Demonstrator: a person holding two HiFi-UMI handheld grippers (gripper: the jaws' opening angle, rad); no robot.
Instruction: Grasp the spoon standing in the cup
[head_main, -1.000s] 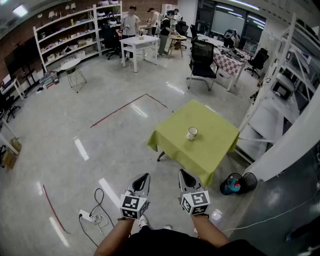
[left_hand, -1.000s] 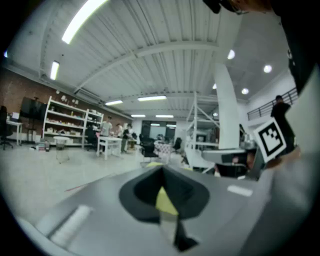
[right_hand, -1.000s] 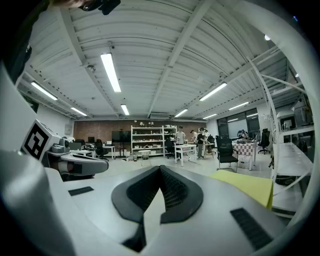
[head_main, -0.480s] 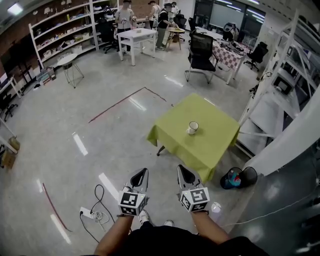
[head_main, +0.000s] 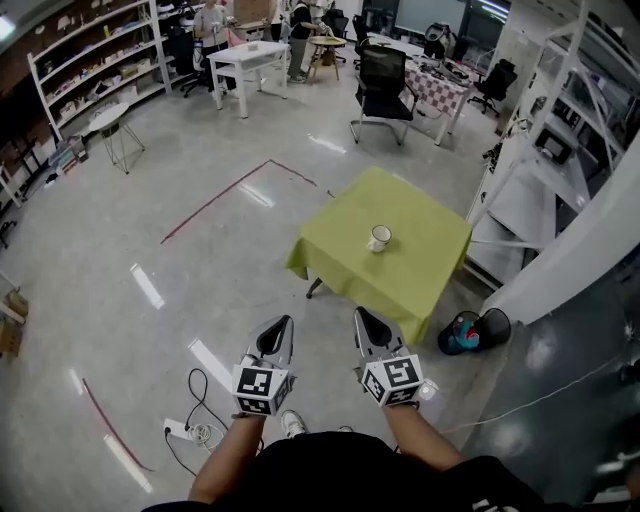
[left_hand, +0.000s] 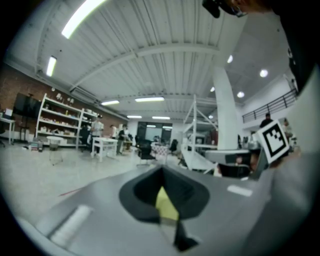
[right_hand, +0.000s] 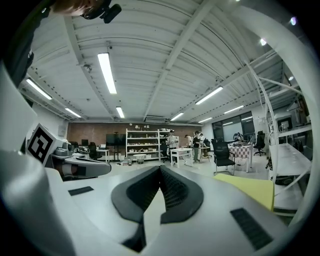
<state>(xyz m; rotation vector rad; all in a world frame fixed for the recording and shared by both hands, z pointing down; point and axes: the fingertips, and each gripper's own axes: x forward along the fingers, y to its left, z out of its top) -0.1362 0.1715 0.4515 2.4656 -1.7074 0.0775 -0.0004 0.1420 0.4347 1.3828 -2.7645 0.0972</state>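
Observation:
A white cup (head_main: 379, 238) stands near the middle of a small table with a yellow-green cloth (head_main: 410, 270). A thin handle seems to lean out of it, too small to make out as a spoon. Both grippers are held low in front of the person, well short of the table and above the floor. My left gripper (head_main: 285, 323) (left_hand: 161, 169) has its jaws closed to a point, with only a sliver of the yellow cloth (left_hand: 165, 204) showing behind. Nothing is between the meeting pads of my shut right gripper (right_hand: 160, 167). The cloth (right_hand: 250, 192) lies ahead to its right.
A black bin (head_main: 494, 328) and a bag of coloured things (head_main: 460, 336) sit by the table's right corner. White racks (head_main: 535, 190) line the right side. A power strip with cable (head_main: 190, 428) lies on the floor at left. A black chair (head_main: 385, 90), a white table (head_main: 238, 60) and people are far back.
The table and cup sit a little higher in the head view than a second ago, and the far room has slid up. Both grippers stay shut and side by side.

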